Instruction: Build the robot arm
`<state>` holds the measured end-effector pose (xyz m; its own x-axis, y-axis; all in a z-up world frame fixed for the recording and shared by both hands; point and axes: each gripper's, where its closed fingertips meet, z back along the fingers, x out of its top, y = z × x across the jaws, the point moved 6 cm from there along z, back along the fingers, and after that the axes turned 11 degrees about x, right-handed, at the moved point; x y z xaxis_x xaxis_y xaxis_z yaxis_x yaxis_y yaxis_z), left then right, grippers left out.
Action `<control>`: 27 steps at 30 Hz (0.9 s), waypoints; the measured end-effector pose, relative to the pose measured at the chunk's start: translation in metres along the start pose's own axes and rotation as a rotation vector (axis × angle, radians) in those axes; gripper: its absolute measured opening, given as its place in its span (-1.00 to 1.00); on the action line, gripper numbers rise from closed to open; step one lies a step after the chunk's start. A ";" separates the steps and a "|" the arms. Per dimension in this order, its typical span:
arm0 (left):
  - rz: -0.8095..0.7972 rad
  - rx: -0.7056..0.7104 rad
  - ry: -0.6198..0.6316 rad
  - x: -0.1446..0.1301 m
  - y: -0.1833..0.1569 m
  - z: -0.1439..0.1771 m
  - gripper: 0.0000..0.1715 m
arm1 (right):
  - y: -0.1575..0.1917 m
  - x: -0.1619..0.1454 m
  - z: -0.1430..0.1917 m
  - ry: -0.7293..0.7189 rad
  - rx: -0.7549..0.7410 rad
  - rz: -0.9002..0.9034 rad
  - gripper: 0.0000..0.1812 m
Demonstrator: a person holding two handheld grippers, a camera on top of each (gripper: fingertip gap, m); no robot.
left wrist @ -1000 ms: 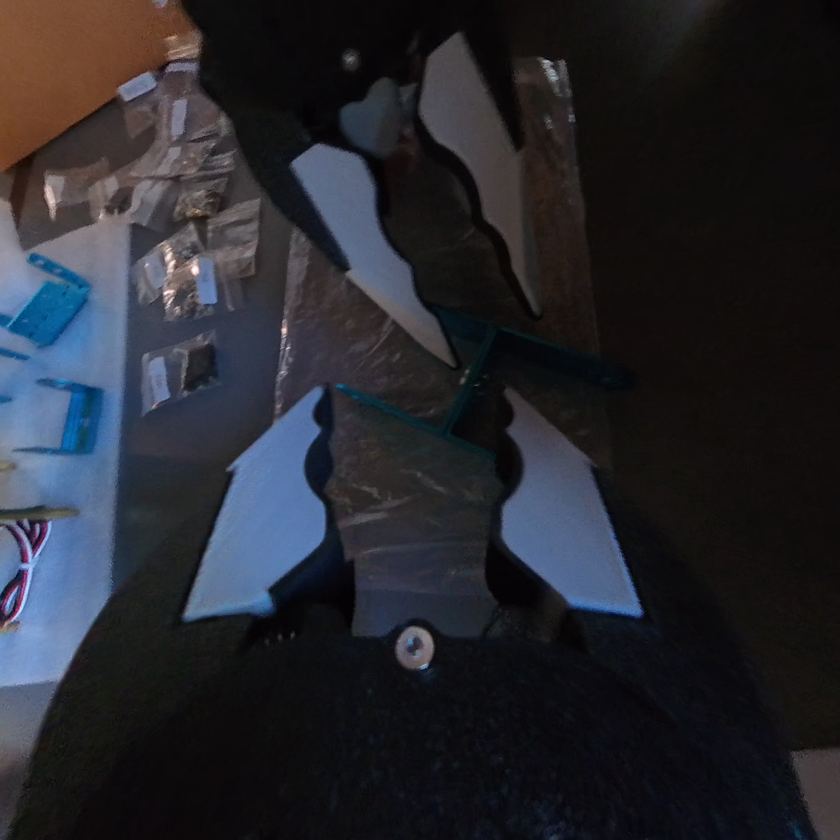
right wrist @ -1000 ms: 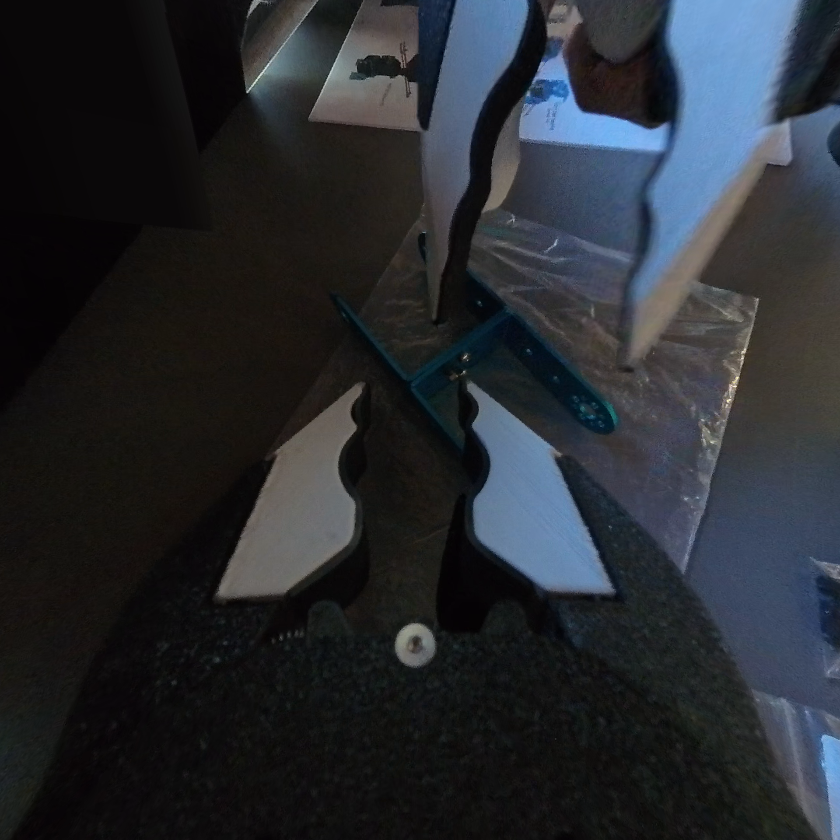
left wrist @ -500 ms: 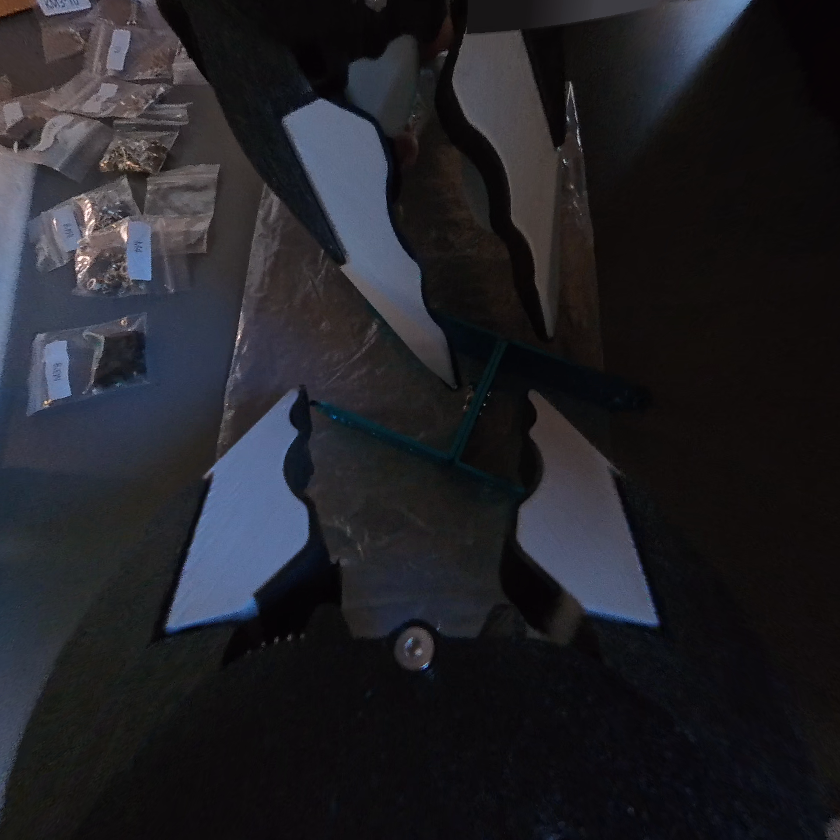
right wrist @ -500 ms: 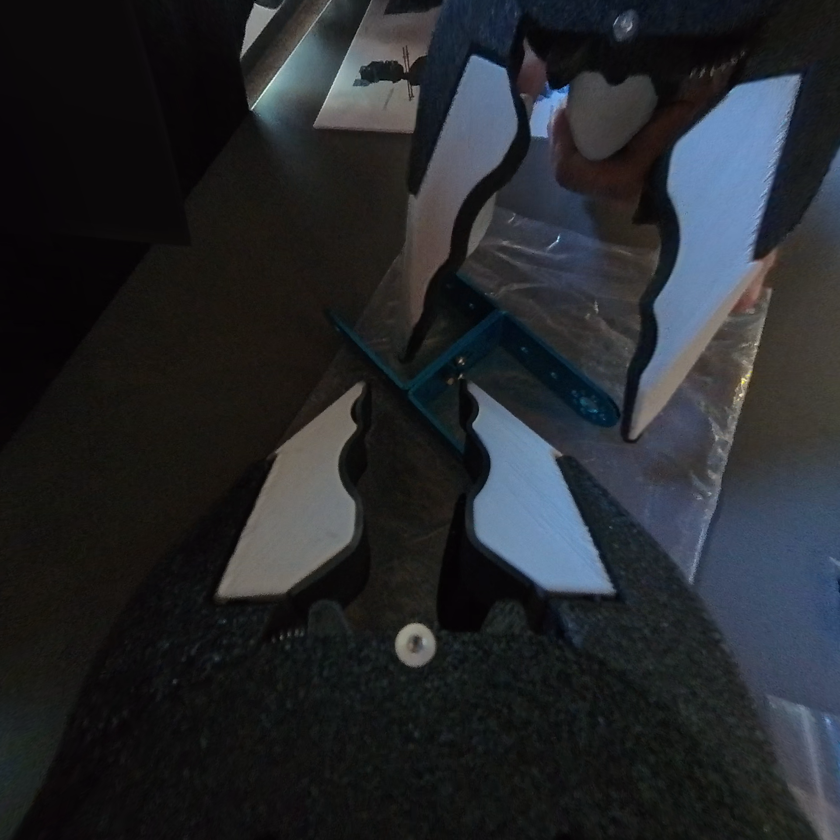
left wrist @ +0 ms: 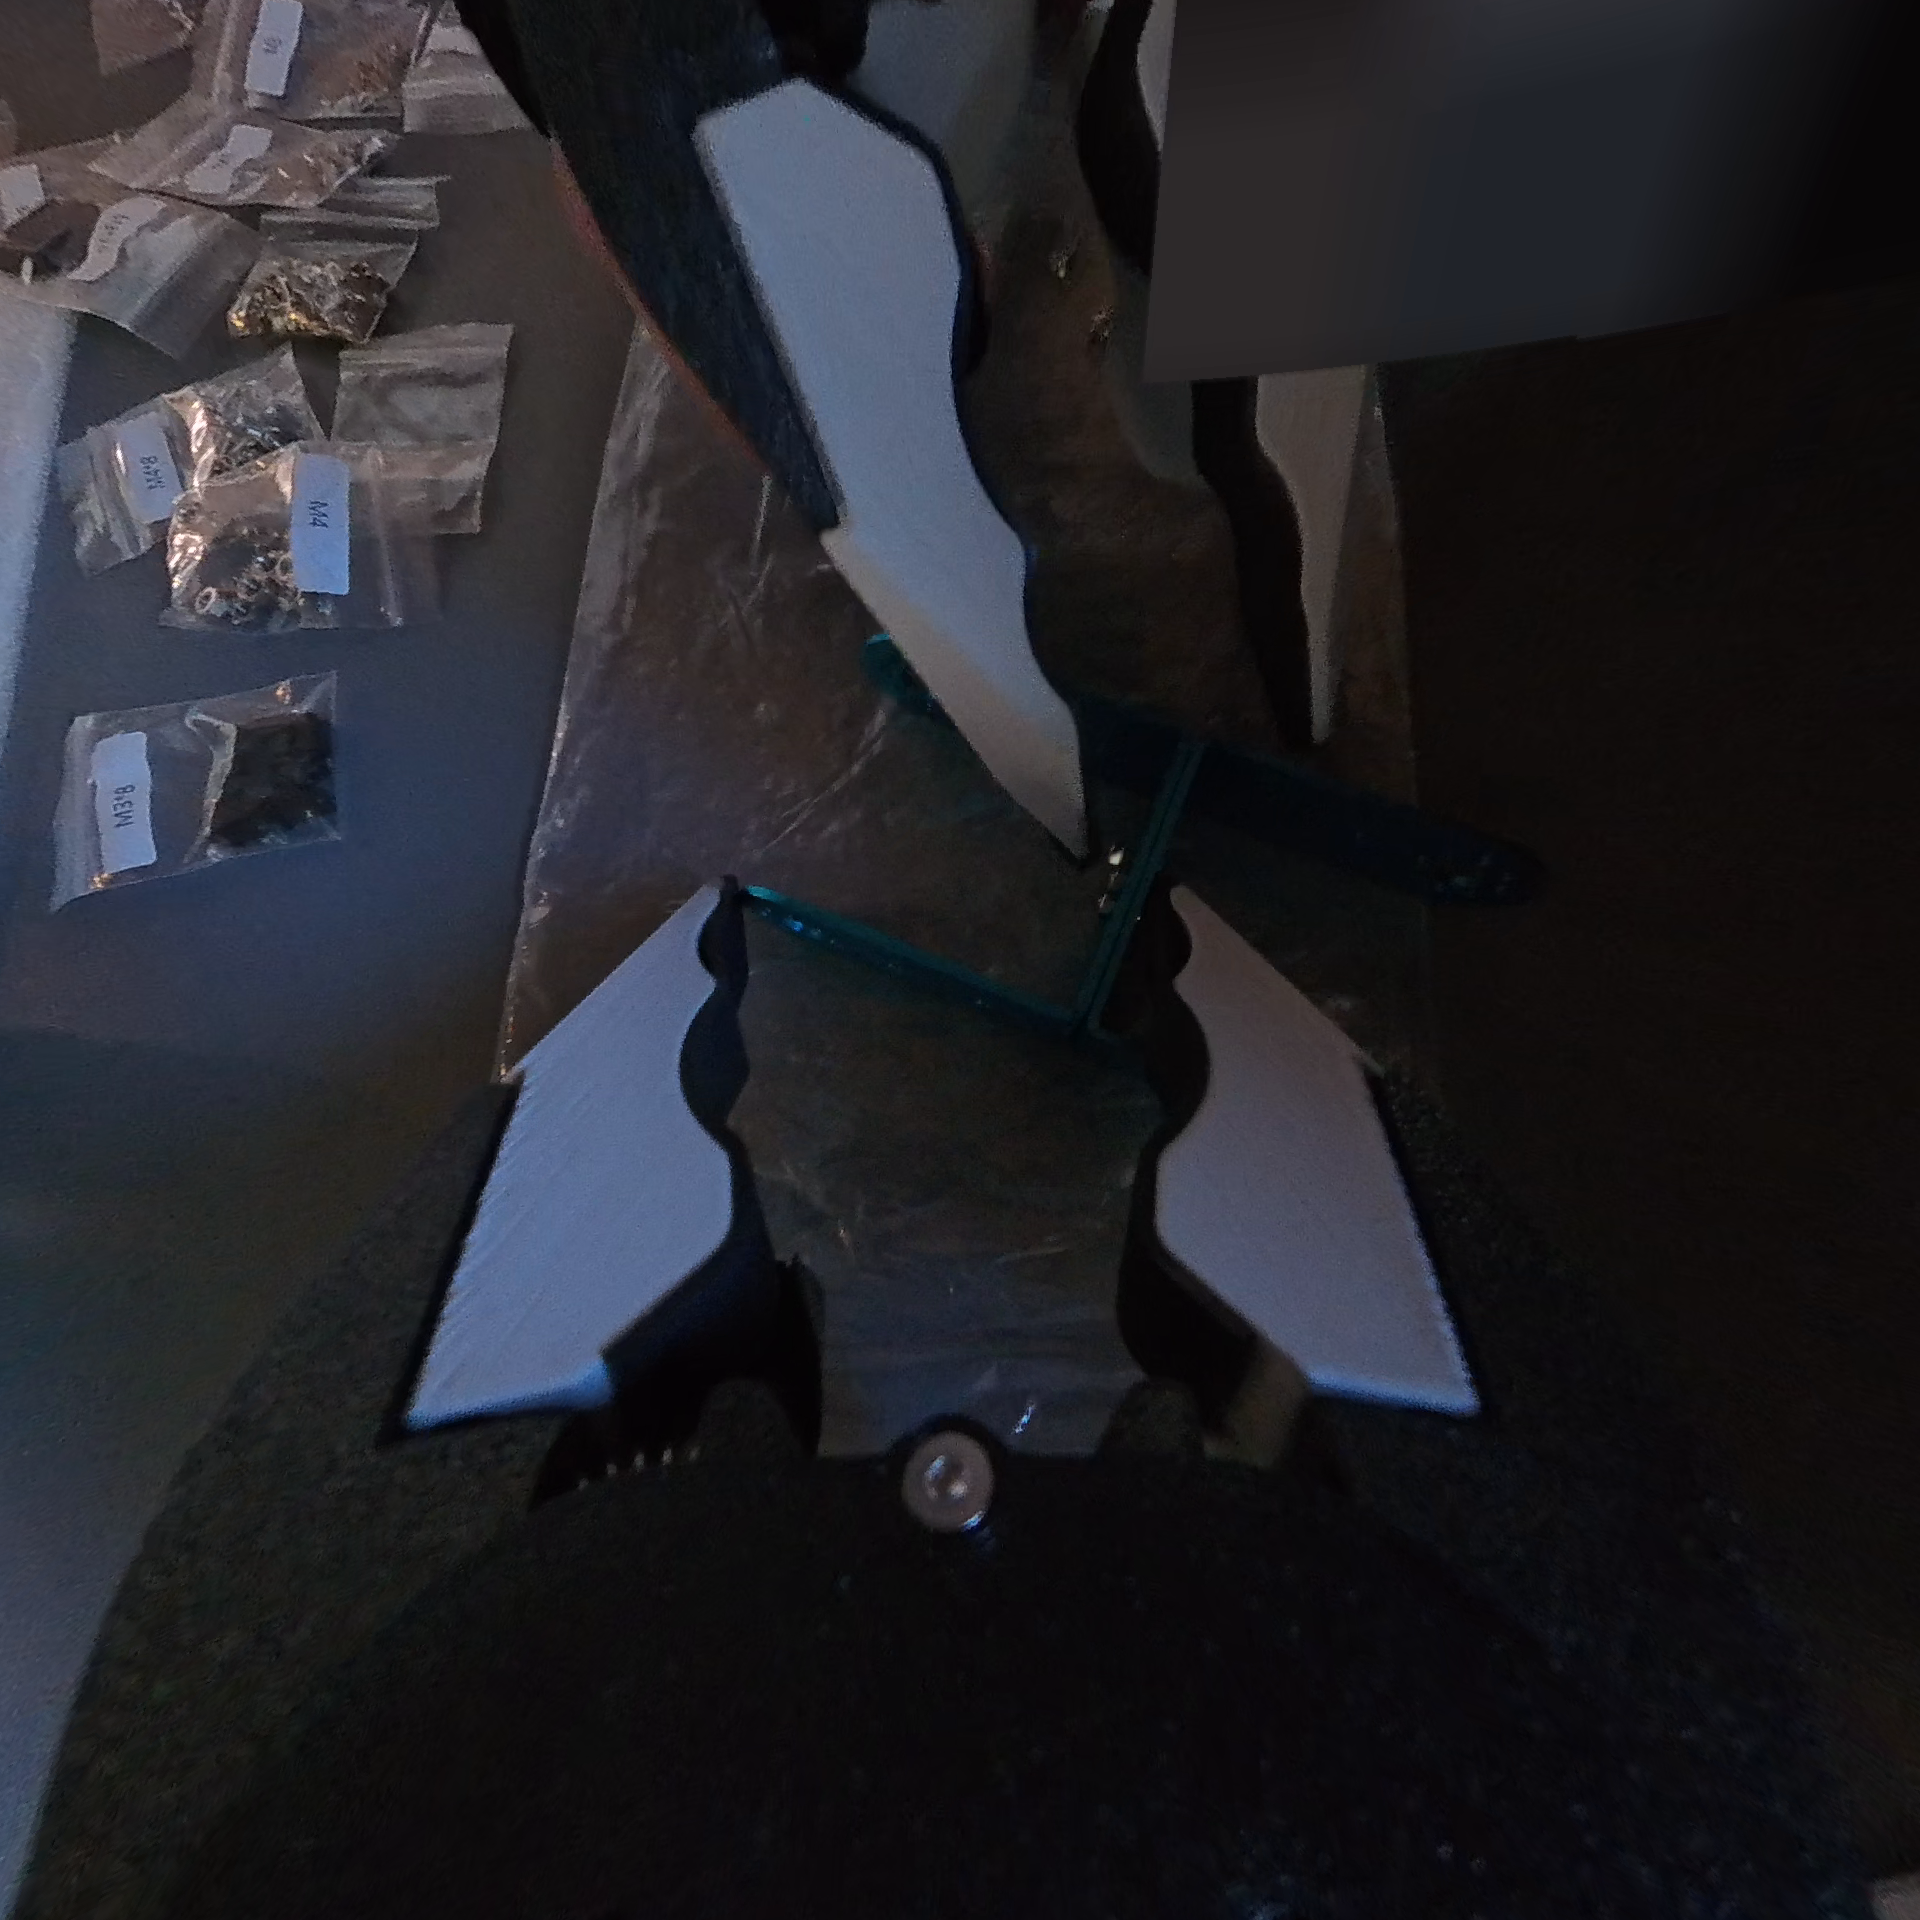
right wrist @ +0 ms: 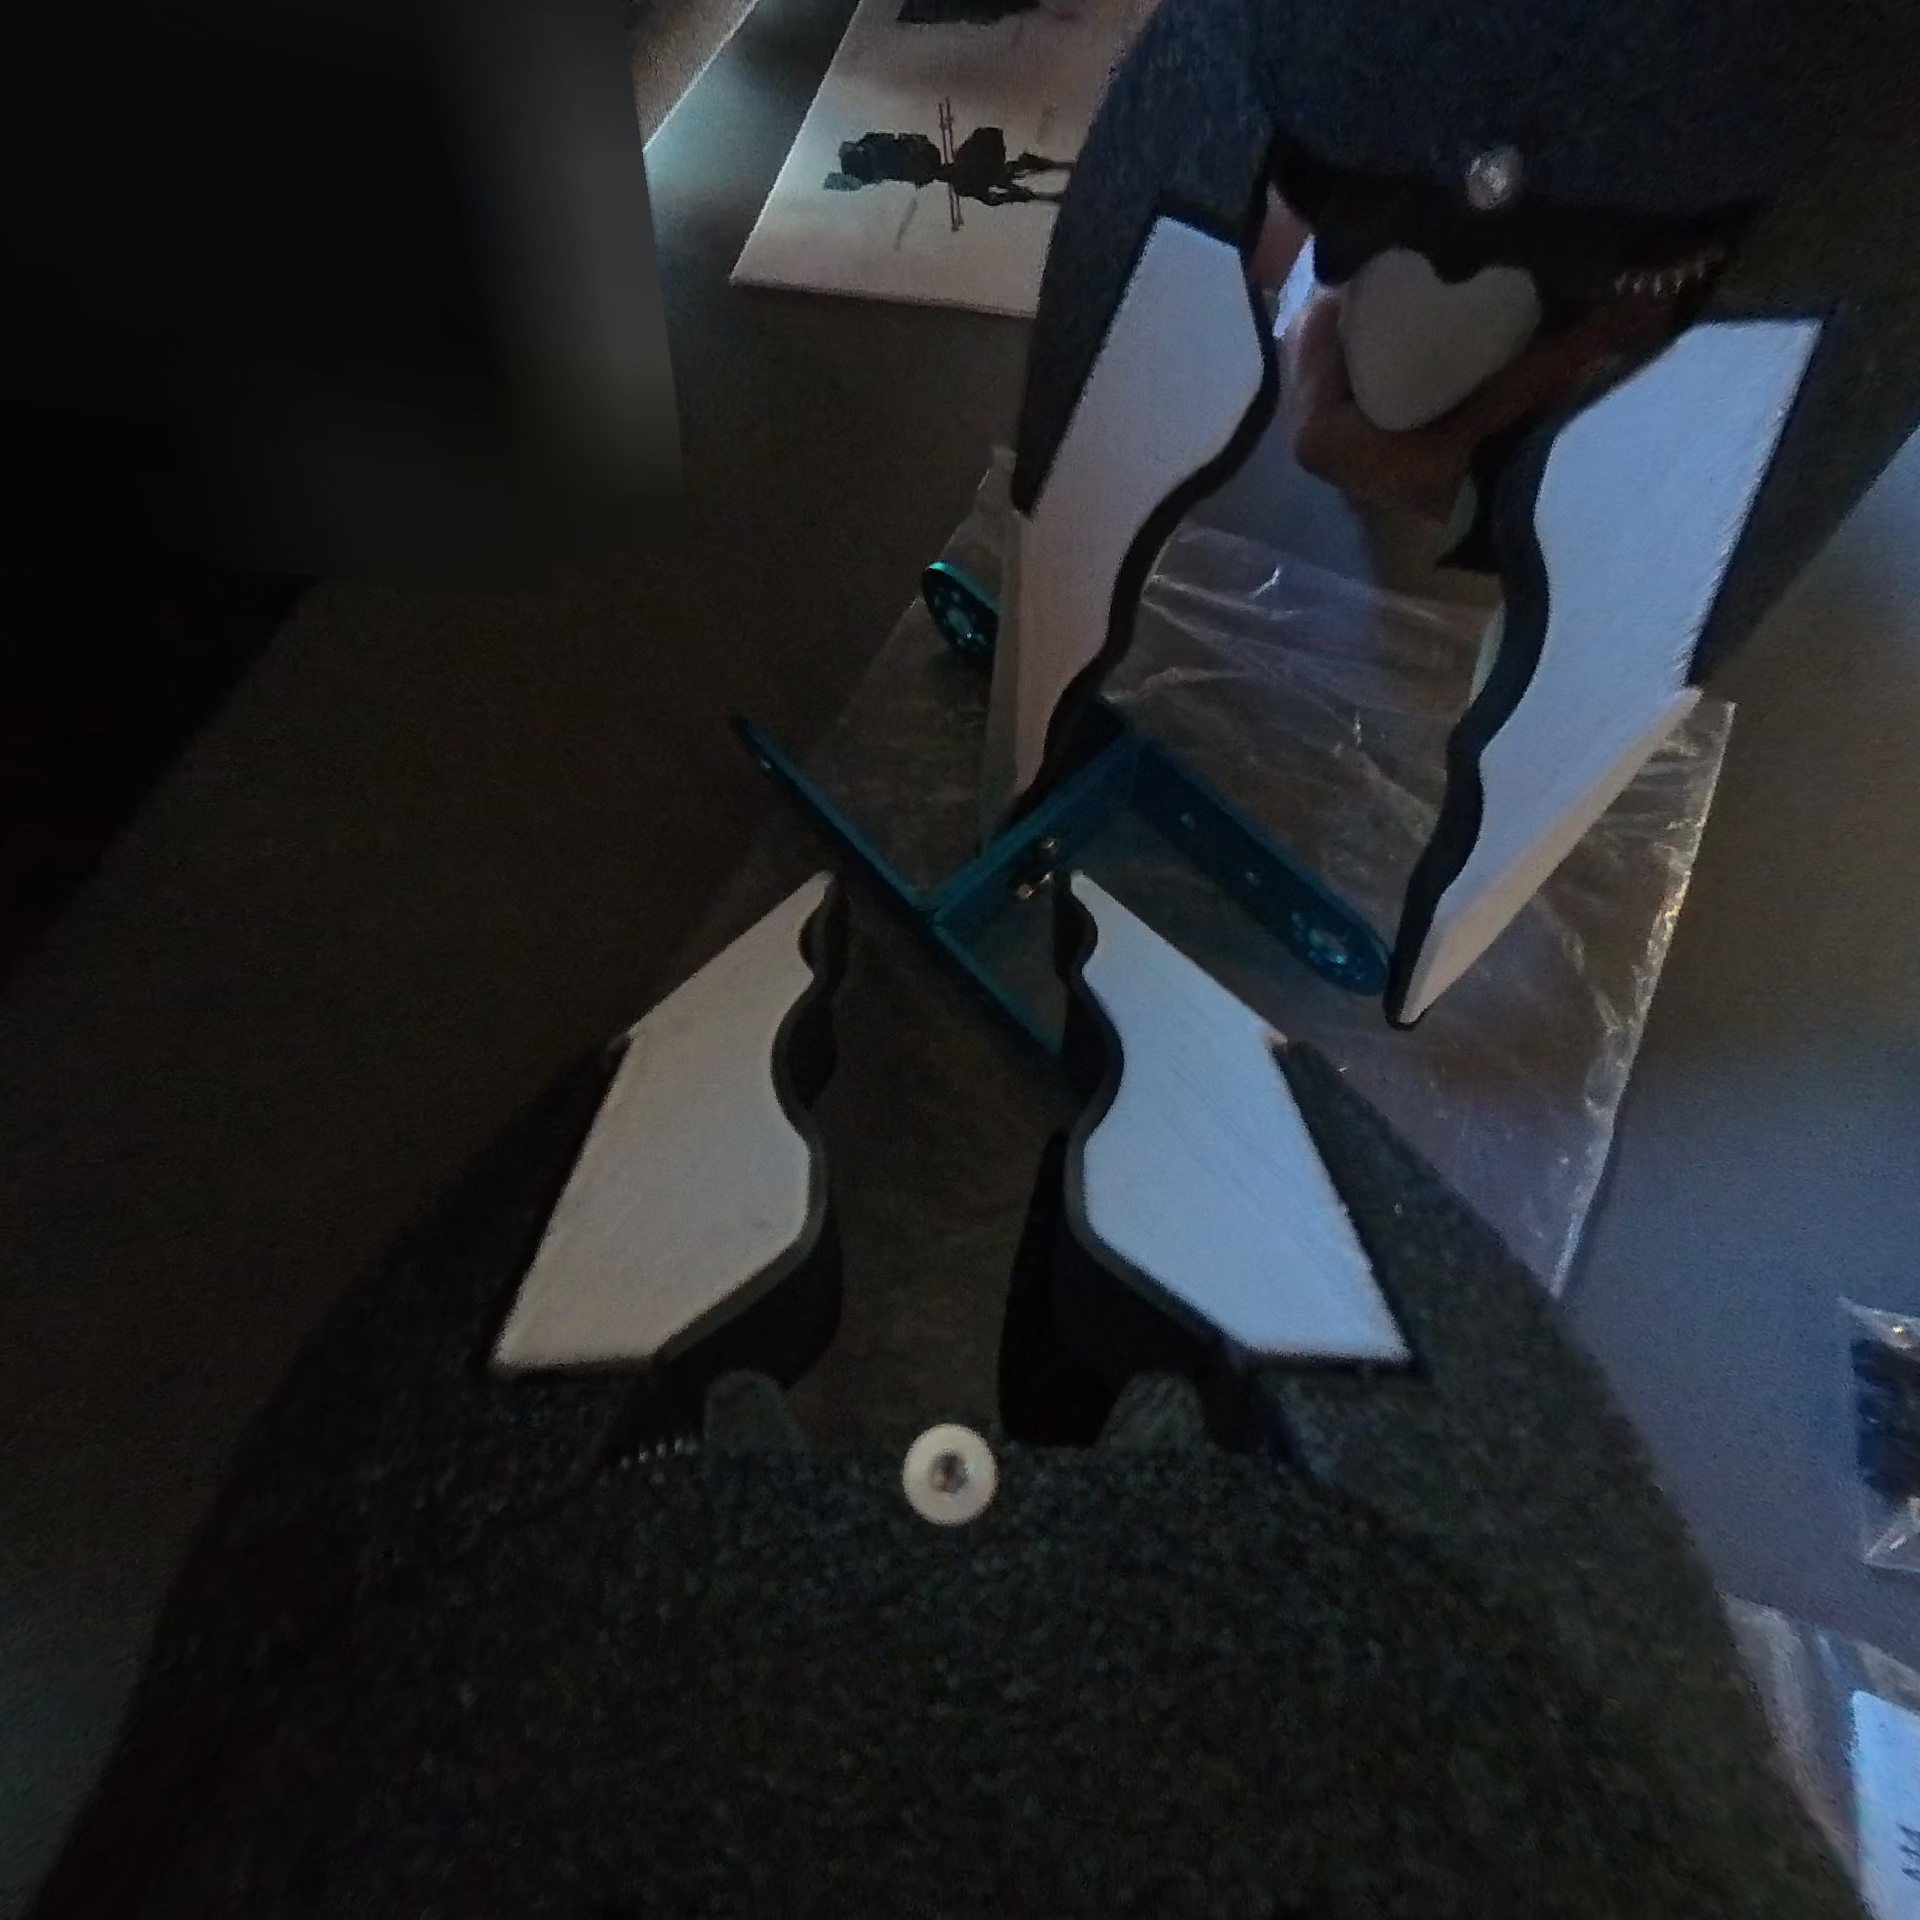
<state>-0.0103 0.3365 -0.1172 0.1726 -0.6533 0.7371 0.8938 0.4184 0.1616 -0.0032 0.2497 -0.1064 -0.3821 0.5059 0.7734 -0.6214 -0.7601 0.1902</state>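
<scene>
A teal metal bracket assembly (left wrist: 935, 961) of crossed plates lies on a clear plastic bag (left wrist: 707, 644) on the dark table. My left gripper (left wrist: 951, 904) is open and empty, its fingertips on either side of the bracket's near plate. My right gripper (right wrist: 951, 883) is open, its fingertips straddling a thin upright plate of the bracket (right wrist: 997, 914). It faces the left gripper from the far side and shows in the left wrist view (left wrist: 1195, 800). The left gripper shows wide open in the right wrist view (right wrist: 1216, 914), over the bracket's round-ended arm (right wrist: 1330, 945). Contact with the bracket is unclear.
Several small clear bags of screws and nuts (left wrist: 270, 540) lie left of the plastic bag. A white sheet with a dark drawing (right wrist: 914, 177) lies at the far side. More small bags (right wrist: 1881, 1434) sit at the right edge. A hand (right wrist: 1382, 447) shows behind the left gripper.
The left gripper has tilted and drawn back, so more of its body shows in the right wrist view. The right gripper and the bracket have stayed put.
</scene>
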 end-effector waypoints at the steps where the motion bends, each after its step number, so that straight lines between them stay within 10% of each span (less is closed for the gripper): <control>1: -0.002 0.000 -0.001 0.000 0.000 0.000 -0.10 | 0.001 0.001 0.001 0.002 -0.007 0.017 -0.59; 27: 0.019 -0.007 -0.020 0.004 -0.001 0.000 0.03 | 0.005 -0.002 -0.008 0.115 -0.078 0.108 -0.59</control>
<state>-0.0108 0.3331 -0.1145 0.1809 -0.6327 0.7530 0.8935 0.4257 0.1431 -0.0112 0.2479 -0.1123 -0.5222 0.4697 0.7119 -0.6219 -0.7809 0.0590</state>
